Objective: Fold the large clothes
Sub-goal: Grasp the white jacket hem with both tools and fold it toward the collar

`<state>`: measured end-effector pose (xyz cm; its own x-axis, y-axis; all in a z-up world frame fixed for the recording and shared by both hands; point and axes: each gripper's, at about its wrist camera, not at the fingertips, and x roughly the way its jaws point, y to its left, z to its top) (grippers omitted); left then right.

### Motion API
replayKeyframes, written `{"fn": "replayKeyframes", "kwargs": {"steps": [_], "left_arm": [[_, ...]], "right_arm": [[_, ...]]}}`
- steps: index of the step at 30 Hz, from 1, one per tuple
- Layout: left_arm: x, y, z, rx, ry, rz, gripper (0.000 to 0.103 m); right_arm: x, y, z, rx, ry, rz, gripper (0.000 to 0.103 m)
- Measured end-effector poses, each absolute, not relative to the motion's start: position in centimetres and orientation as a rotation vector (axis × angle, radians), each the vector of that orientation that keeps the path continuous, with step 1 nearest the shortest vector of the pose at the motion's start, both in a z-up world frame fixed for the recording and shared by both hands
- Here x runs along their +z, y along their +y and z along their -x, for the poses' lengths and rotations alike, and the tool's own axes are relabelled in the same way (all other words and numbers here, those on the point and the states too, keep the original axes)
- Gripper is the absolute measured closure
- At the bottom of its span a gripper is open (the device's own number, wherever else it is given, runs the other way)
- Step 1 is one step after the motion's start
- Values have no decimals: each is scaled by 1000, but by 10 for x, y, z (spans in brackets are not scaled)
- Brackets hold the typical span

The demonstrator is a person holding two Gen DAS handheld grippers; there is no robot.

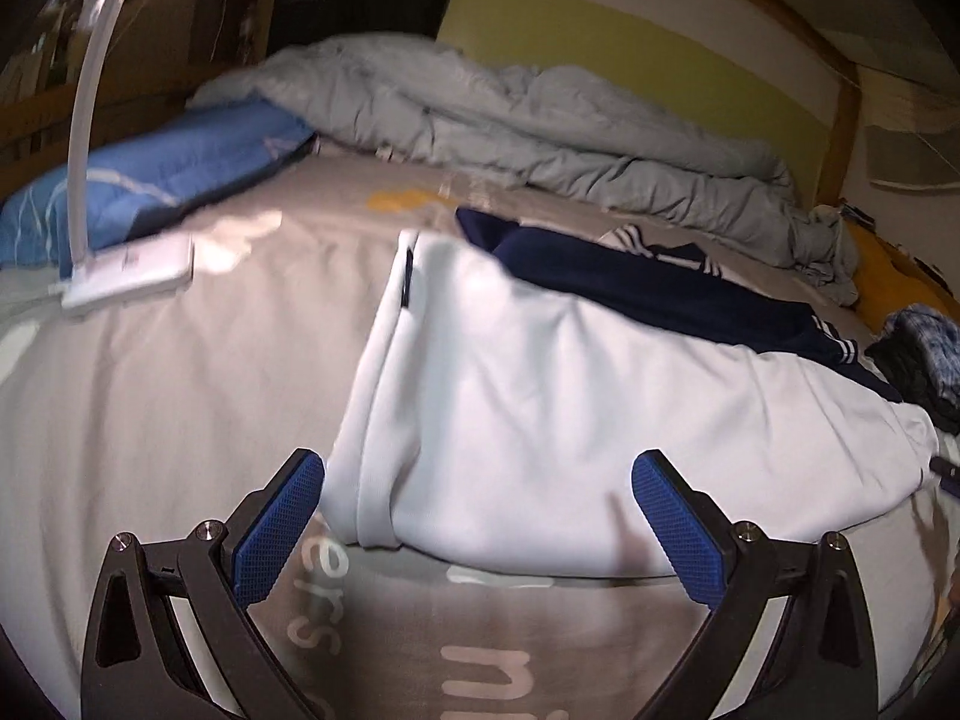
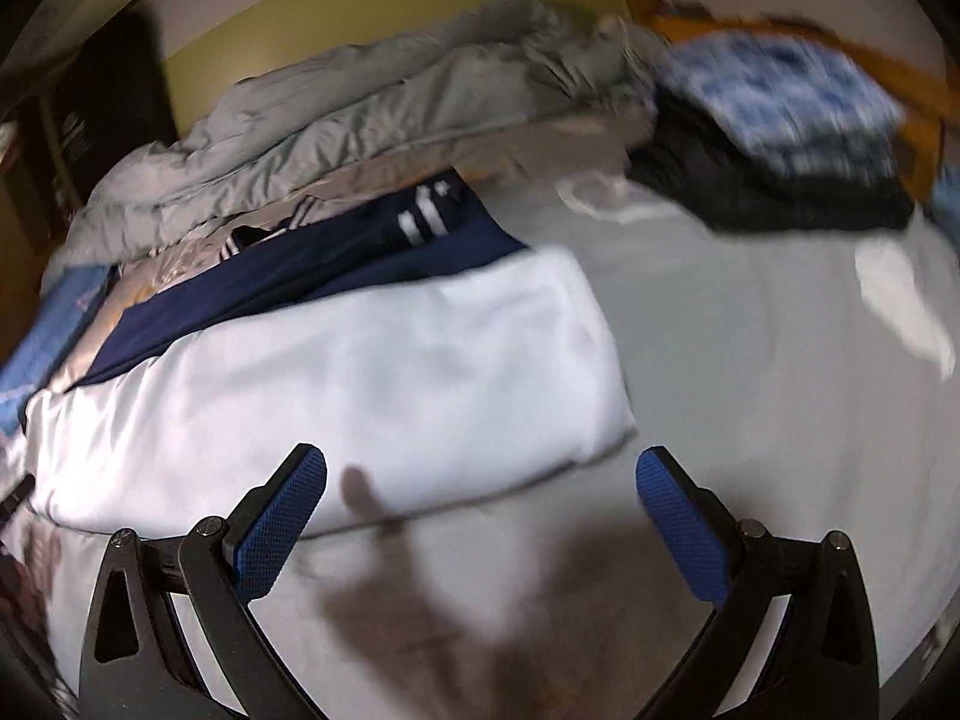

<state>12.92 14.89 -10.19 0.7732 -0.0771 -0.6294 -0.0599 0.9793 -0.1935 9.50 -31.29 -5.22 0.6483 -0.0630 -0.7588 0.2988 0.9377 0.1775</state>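
Folded white garment (image 1: 528, 396) lying on the bed (image 1: 180, 372), partly over a navy garment (image 1: 660, 282) with white stripes on its far side. Left tongs (image 1: 478, 516) spread wide, empty, above the garment's near edge. Right tongs (image 2: 481, 516) likewise wide open, holding nothing. Grey duvet (image 1: 510, 120) bunched along the far side.
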Motion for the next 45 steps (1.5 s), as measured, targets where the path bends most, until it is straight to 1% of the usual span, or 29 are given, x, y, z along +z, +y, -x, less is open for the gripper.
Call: {"fn": "replayKeyframes", "kwargs": {"steps": [3, 4, 6, 7, 8, 9, 10, 11, 12, 13, 16, 19, 21, 22, 24, 25, 26, 28, 31, 33, 34, 35, 37, 39, 42, 43, 45], "left_arm": [[-111, 156, -138, -21, 738, 266, 0], [-114, 158, -141, -34, 751, 285, 0], [-116, 158, -144, -46, 763, 300, 1], [-117, 159, -146, -48, 766, 304, 11], [-117, 159, -147, -44, 768, 303, 28], [-118, 160, -148, -45, 774, 303, 38], [-118, 161, -149, -57, 772, 313, 62], [-117, 162, -148, -82, 769, 330, 80], [-116, 162, -146, -115, 765, 354, 82], [-111, 161, -141, -105, 740, 351, 85], [-91, 163, -119, -103, 637, 320, 87], [-93, 164, -110, -91, 651, 258, 87], [-108, 160, -114, -88, 697, 231, 86], [-112, 156, -113, -77, 698, 205, 81], [-109, 153, -106, -33, 659, 167, 66], [-104, 151, -100, -3, 624, 145, 50], [-100, 150, -95, 11, 589, 127, 38], [-88, 143, -82, 39, 505, 71, 30], [-71, 129, -68, 32, 430, -18, 26], [-60, 119, -61, 12, 390, -56, 19], [-56, 114, -59, -4, 375, -66, 17], [-52, 110, -58, -22, 368, -67, 17], [-48, 102, -59, -78, 378, -51, 17], [-51, 93, -64, -154, 423, -40, 17], [-64, 76, -74, -214, 494, -84, 17], [-70, 69, -77, -228, 521, -113, 17], [-81, 53, -83, -275, 583, -171, 17]], "right_arm": [[-64, -324, -95, -179, 858, -407, 1], [-69, -327, -98, -166, 859, -445, 2], [-70, -326, -102, -167, 834, -447, 9], [-70, -325, -106, -154, 822, -444, 20], [-71, -324, -110, -137, 820, -451, 30], [-72, -323, -113, -117, 812, -471, 36], [-73, -323, -115, -96, 807, -488, 55], [-76, -323, -118, -67, 811, -509, 76], [-76, -324, -120, -72, 812, -517, 79], [-72, -325, -117, -77, 791, -514, 88], [-47, -323, -98, -43, 700, -480, 90], [-38, -312, -91, -48, 721, -370, 90], [-58, -306, -100, -69, 811, -308, 89], [-64, -304, -102, -80, 823, -283, 85], [-62, -300, -95, -127, 782, -222, 68], [-58, -296, -91, -165, 767, -182, 53], [-55, -293, -87, -199, 750, -152, 44], [-49, -288, -81, -210, 734, -133, 42], [-38, -280, -77, -212, 735, -89, 36], [-27, -272, -70, -243, 705, -38, 22], [-21, -269, -67, -271, 678, -13, 11], [-13, -263, -61, -315, 635, 25, 6], [-2, -256, -55, -334, 589, 57, 6], [3, -247, -59, -244, 614, 46, 5], [-12, -221, -84, 14, 784, 55, 6], [-22, -208, -93, 87, 846, 85, 6], [-39, -186, -105, 127, 908, 182, 6]]}}
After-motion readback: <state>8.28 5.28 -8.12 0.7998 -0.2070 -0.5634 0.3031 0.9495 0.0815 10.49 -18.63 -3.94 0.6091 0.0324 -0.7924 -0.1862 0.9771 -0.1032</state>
